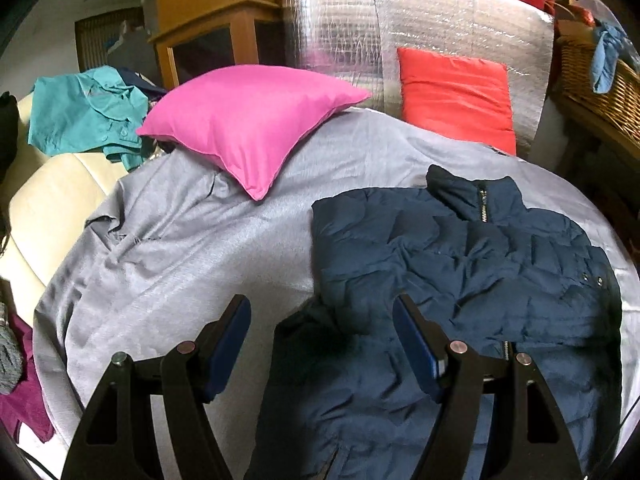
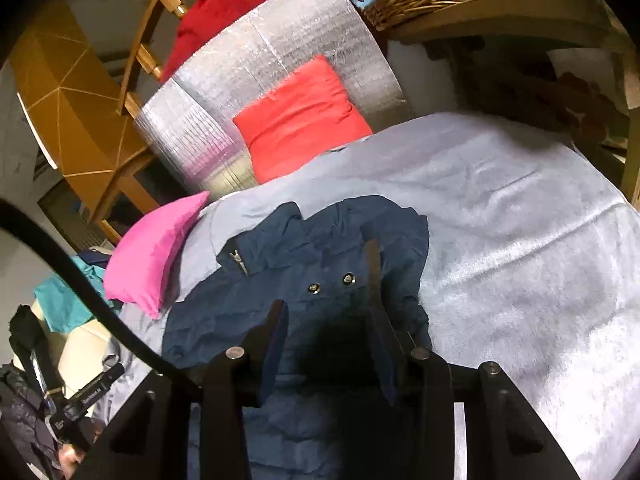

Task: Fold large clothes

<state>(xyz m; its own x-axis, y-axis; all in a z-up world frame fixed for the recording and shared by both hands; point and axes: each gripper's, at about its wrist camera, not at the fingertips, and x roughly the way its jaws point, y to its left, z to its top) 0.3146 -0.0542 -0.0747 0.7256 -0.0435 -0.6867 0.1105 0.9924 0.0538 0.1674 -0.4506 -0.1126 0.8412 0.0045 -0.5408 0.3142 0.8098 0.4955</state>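
Navy puffer jacket (image 1: 460,264) lay crumpled on the grey sheet (image 1: 180,248), both grippers hovering over it with jaws spread.

Left gripper (image 1: 322,344) had jaws wide apart, gripping nothing, over the jacket's near left edge where dark fabric bunched between the fingers. Right gripper (image 2: 328,316) was also released, fingers apart above the jacket (image 2: 304,280) near its two snap buttons (image 2: 331,283); contact with the cloth could not be told. Jacket collar with zipper (image 1: 482,202) pointed away toward the red cushion (image 1: 456,96). Pink cushion (image 1: 248,120) rested on the sheet left of the jacket, apart from it. Teal shirt (image 1: 84,112) lay on the cream seat at far left; wicker basket (image 1: 600,92) at right.
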